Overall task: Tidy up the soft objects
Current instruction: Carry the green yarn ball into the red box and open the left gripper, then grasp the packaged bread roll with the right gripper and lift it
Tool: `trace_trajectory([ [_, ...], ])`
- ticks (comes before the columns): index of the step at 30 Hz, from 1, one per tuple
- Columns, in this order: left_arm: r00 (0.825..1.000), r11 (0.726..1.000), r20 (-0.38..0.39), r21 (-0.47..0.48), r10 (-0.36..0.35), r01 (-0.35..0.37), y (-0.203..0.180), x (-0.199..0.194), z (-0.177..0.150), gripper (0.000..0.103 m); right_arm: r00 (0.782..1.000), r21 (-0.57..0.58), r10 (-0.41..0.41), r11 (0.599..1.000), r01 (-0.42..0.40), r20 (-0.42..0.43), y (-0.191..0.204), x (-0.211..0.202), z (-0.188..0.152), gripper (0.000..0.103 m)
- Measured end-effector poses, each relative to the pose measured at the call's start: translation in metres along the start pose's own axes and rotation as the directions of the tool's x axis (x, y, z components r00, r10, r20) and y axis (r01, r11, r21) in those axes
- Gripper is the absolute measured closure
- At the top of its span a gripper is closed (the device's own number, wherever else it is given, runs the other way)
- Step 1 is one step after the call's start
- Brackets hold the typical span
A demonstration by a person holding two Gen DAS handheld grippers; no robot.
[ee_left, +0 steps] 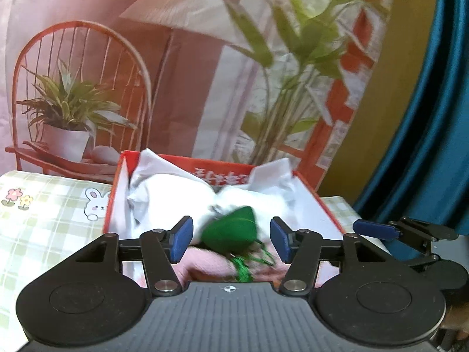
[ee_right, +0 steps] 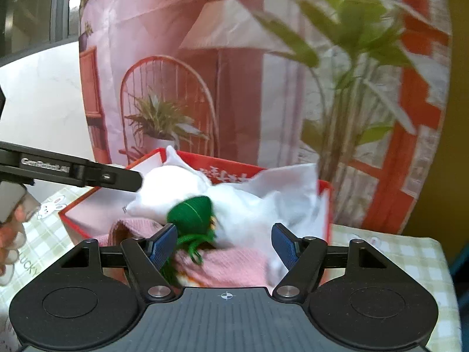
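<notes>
On the surface point(ee_left: 44, 220), covered with a green checked cloth printed with rabbits and flowers, we see a red box point(ee_left: 117, 182) standing before a large printed backdrop of a lamp, a chair and plants. The box holds, from largest to smallest, crumpled white wrapping point(ee_left: 164, 187), a pink knitted piece point(ee_right: 234, 267) at the near end, and a green soft toy point(ee_left: 234, 228) with dangling green cords, lying on the pink knit and against the white wrapping. The toy is blurred in both views.

The left gripper point(ee_left: 231, 239) and the right gripper point(ee_right: 224, 246) both stand just above the near end of the box. We judge the jaws of each to be open: the blue pads stand apart on either side of the toy and no pad presses on it.

Risks, largest first, as we judge them. The loose white wrapping rises above the rim and could catch a descending pad, so that a closing grip takes wrapping and not the toy. The two grippers work close together over one small item; the left one's arm already crosses the right wrist view, and they could knock each other. The toy's cords could snag on a pad or on the knit.

Writing: "CenPoint.AI", as far as blur allows, on the left gripper's arm; "LUCKY" point(ee_right: 29, 267) on the cloth; white characters on the box's far wall point(ee_left: 218, 176), too blurred to read.
</notes>
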State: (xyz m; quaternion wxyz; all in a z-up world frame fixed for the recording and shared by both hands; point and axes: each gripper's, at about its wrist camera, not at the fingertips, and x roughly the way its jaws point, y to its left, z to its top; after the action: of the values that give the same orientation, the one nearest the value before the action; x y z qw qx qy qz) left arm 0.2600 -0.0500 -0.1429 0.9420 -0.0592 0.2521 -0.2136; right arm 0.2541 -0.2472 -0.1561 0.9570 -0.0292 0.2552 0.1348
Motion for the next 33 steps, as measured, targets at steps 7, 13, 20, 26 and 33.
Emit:
trace_trajectory([
  [7,0.997,0.996,-0.035,-0.058,-0.075,0.073,-0.025,-0.022,-0.041,0.041,0.999,-0.007,-0.013,1.0,0.013,-0.053,-0.024,-0.045,-0.038,0.035],
  [13,0.986,0.992,-0.116,-0.063,-0.12,0.114,-0.04,-0.016,-0.07,0.041,0.985,-0.039,-0.036,0.999,0.03,-0.169,-0.046,-0.053,-0.083,0.035],
  [20,0.97,0.985,-0.19,-0.111,-0.151,0.131,-0.039,-0.003,-0.087,0.042,0.964,-0.109,-0.01,0.994,-0.02,-0.264,-0.055,-0.058,-0.12,0.036],
  [26,0.963,0.984,-0.224,-0.134,-0.148,0.12,-0.037,0.004,-0.092,0.042,0.951,-0.139,0.007,0.989,-0.052,-0.309,-0.064,-0.062,-0.132,0.036],
  [33,0.935,0.978,-0.31,-0.165,-0.171,0.124,-0.04,0.025,-0.11,0.042,0.937,-0.176,0.06,0.976,-0.127,-0.343,-0.055,-0.042,-0.142,0.036],
])
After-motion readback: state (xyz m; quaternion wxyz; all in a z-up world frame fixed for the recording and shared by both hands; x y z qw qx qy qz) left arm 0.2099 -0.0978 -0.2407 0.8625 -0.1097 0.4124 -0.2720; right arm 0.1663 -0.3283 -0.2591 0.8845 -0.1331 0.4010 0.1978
